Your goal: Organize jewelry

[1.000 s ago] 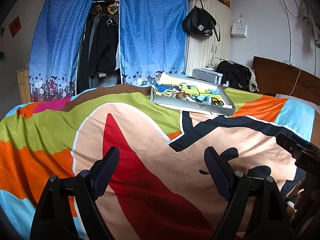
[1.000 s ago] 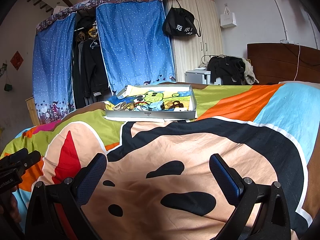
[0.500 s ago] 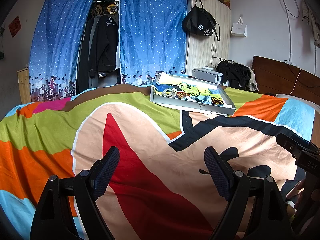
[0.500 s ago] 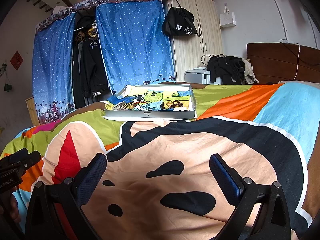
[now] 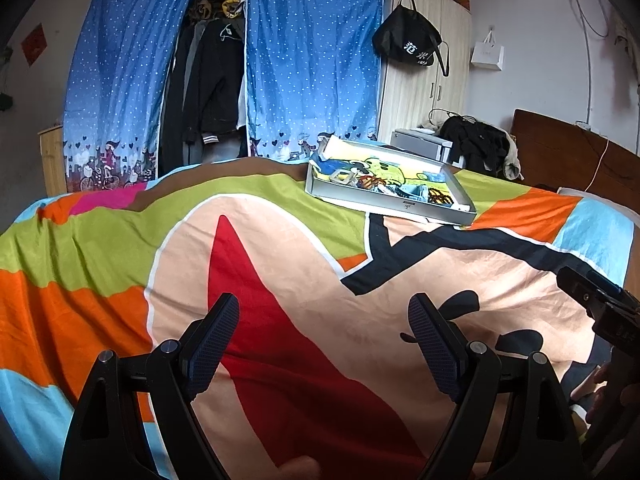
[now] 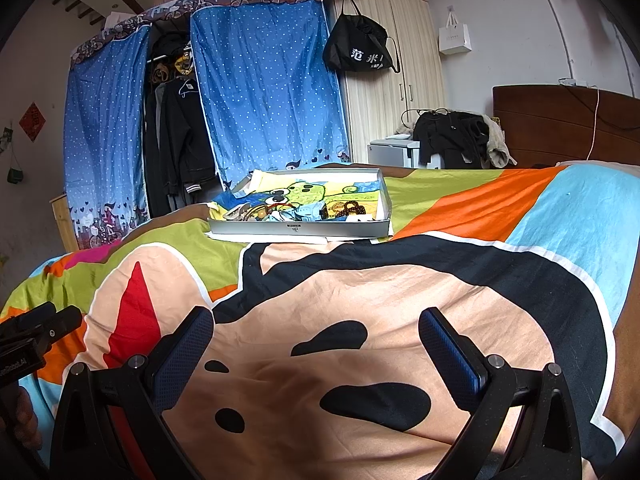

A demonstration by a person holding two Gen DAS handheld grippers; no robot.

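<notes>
A shallow grey tray (image 5: 384, 201) (image 6: 298, 229) with a cartoon-printed liner lies far ahead on the bed. Mixed jewelry (image 5: 376, 184) (image 6: 280, 211) sits in it: beads, bracelets and small tangled pieces, too small to tell apart. My left gripper (image 5: 323, 310) hovers open over the near part of the blanket, nothing between its fingers. My right gripper (image 6: 316, 322) is likewise open and empty, well short of the tray. Each gripper's body shows at the edge of the other's view.
A bright cartoon blanket (image 5: 280, 264) (image 6: 400, 280) covers the whole bed. Behind it hang blue dotted curtains (image 5: 312, 60) around a clothes rack, beside a wooden wardrobe (image 6: 392, 92) with a black bag. A brown headboard (image 6: 560, 120) stands at the right.
</notes>
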